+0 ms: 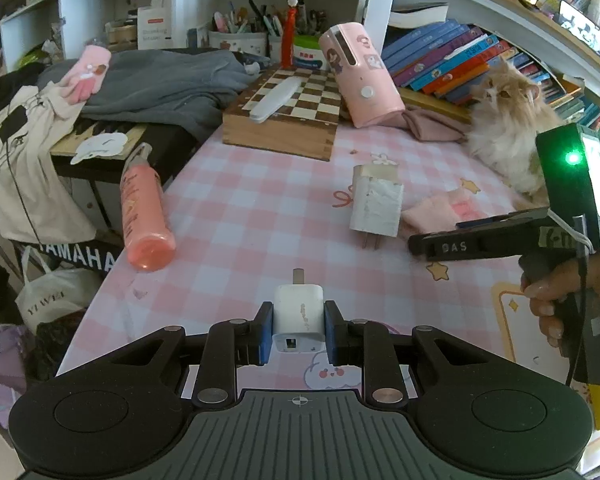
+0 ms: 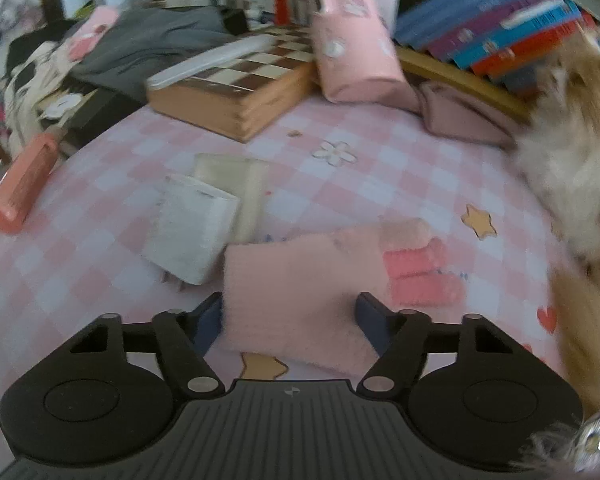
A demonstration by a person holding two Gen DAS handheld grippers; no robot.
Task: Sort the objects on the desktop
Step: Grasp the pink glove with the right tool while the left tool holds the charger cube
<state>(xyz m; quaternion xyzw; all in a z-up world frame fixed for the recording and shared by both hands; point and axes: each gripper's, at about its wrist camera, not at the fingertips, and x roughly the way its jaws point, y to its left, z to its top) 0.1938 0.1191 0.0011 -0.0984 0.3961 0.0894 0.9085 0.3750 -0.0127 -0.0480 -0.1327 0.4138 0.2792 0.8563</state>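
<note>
The pink glove (image 2: 300, 304) lies between the parted jaws of the right gripper (image 2: 290, 320), long axis forward-right. The left gripper (image 1: 299, 330) is clamped on a small charger (image 1: 299, 312).

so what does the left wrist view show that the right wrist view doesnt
Only the left wrist view shows the small white charger clamped in the left gripper, the right gripper from outside, the cat's face and the pen cups.

Only the right wrist view shows the right gripper open, its fingers either side of the pink glove.

Both show the larger white charger, chessboard box, orange bottle and pink case.
</note>
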